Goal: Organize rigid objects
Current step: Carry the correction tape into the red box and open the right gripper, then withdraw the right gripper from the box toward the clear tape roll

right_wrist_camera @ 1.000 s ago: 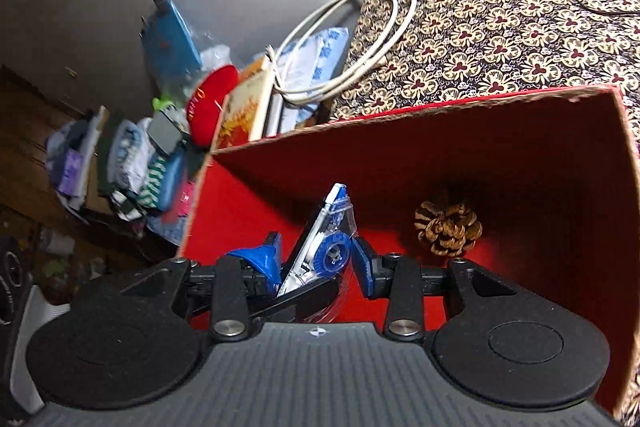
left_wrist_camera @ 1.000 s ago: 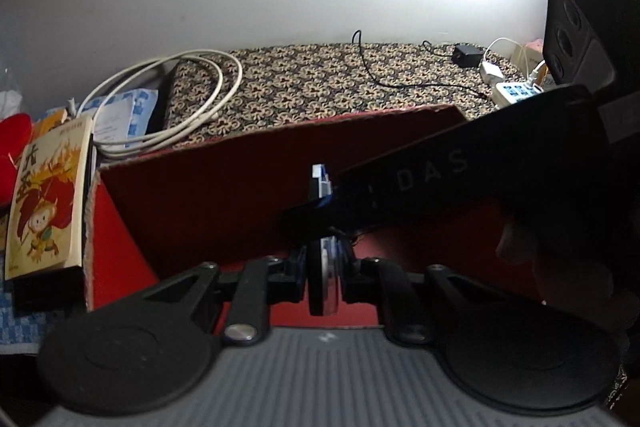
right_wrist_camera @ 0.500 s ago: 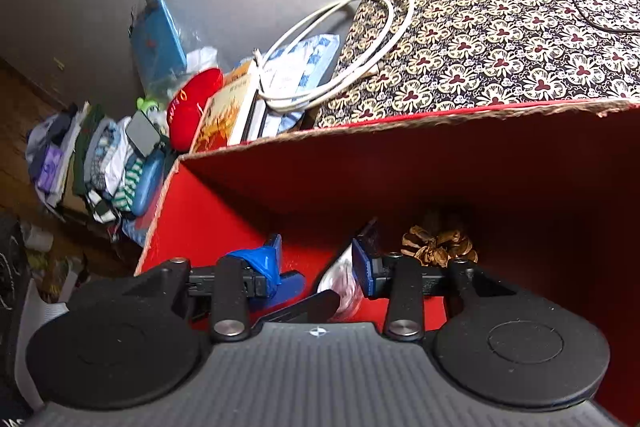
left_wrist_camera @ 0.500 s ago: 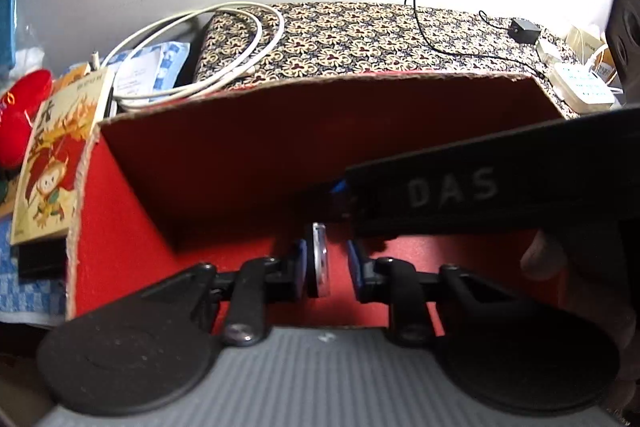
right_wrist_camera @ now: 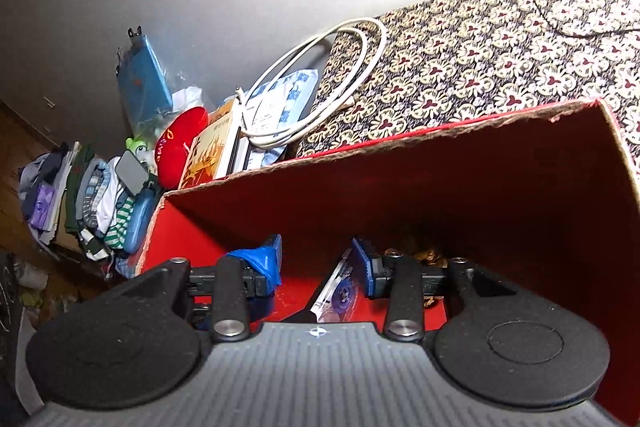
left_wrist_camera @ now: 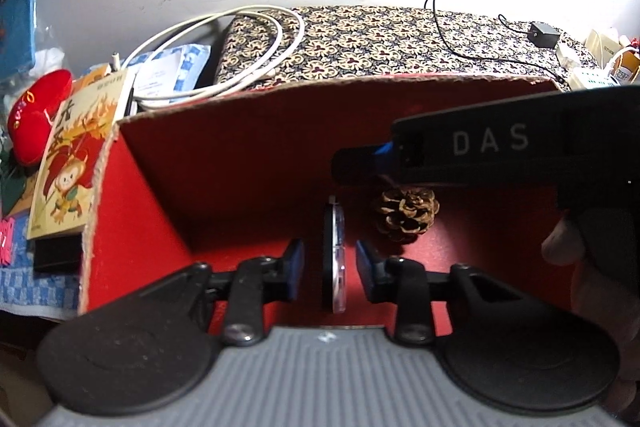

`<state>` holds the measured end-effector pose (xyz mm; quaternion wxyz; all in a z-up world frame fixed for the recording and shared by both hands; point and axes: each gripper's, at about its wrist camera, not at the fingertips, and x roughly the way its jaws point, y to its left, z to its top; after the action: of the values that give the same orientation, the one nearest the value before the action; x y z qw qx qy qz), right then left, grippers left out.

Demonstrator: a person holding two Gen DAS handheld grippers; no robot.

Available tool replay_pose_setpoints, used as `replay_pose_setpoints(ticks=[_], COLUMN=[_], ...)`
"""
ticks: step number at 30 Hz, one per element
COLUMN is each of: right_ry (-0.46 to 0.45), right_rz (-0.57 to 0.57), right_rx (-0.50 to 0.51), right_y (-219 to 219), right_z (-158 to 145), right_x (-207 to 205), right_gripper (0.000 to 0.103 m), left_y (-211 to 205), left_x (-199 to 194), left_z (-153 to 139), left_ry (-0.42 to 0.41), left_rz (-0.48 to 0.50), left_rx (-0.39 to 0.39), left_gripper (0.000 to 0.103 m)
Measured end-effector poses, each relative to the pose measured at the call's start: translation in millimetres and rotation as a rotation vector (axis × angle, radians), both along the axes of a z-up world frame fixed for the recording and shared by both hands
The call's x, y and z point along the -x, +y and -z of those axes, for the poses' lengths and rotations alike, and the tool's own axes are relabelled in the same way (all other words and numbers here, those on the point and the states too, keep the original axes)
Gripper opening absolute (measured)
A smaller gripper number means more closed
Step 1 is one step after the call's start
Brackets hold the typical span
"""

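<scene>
A red cardboard box (left_wrist_camera: pixel 240 155) lies open below both grippers. On its floor sits a brown pine cone (left_wrist_camera: pixel 404 213). My left gripper (left_wrist_camera: pixel 329 251) reaches into the box, jaws opening. A clear correction tape dispenser (left_wrist_camera: pixel 334 259) stands edge-on between its pads with a gap on each side. In the right wrist view the dispenser (right_wrist_camera: pixel 340 293), with its blue wheel, shows beside the right pad of my right gripper (right_wrist_camera: pixel 316 247), which is open over the box (right_wrist_camera: pixel 400 195) and grips nothing. The pine cone (right_wrist_camera: pixel 430 253) is mostly hidden behind that finger.
The right gripper's black body (left_wrist_camera: pixel 500 147) crosses the box from the right, a person's thumb (left_wrist_camera: pixel 560 247) on it. Left of the box lie a cartoon book (left_wrist_camera: pixel 72 167), a red plush (left_wrist_camera: pixel 36 115) and a white cable coil (left_wrist_camera: pixel 224 47). Patterned cloth (left_wrist_camera: pixel 380 43) lies behind.
The left jaws, shut on the dispenser a second ago, have parted and let it go. The left gripper dipped into the box, and the pine cone came into its view.
</scene>
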<state>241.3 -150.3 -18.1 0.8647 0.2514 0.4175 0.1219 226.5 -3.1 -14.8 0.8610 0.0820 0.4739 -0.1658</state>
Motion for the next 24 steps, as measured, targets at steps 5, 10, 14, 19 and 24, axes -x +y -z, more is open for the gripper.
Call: replay_pose_setpoints(ticks=[5, 10, 14, 19, 24], right_ry=[-0.022, -0.042, -0.073, -0.12, -0.145], right_rz=[0.028, 0.054, 0.071, 0.101, 0.129], right_rx=[0.044, 0.092, 0.144, 0.199, 0.221], right_y=[2, 2, 6, 9, 6], right_z=[-3, -6, -12, -20, -28], right_x=[4, 8, 13, 23, 35], right_gripper=[0.023, 0.023, 0.023, 0.023, 0.023], left_y=[0, -1, -2, -3, -3], left_x=[3, 4, 6, 7, 9], left_z=[-1, -2, -2, -4, -5], left_ry=[-0.023, -0.04, -0.051, -0.072, -0.085], left_rz=[-0.008, -0.019, -0.028, -0.039, -0.058], left_rx=[-0.009, -0.02, -0.031, -0.049, -0.055], left_gripper=[0.043, 0.043, 0.043, 0.043, 0.046])
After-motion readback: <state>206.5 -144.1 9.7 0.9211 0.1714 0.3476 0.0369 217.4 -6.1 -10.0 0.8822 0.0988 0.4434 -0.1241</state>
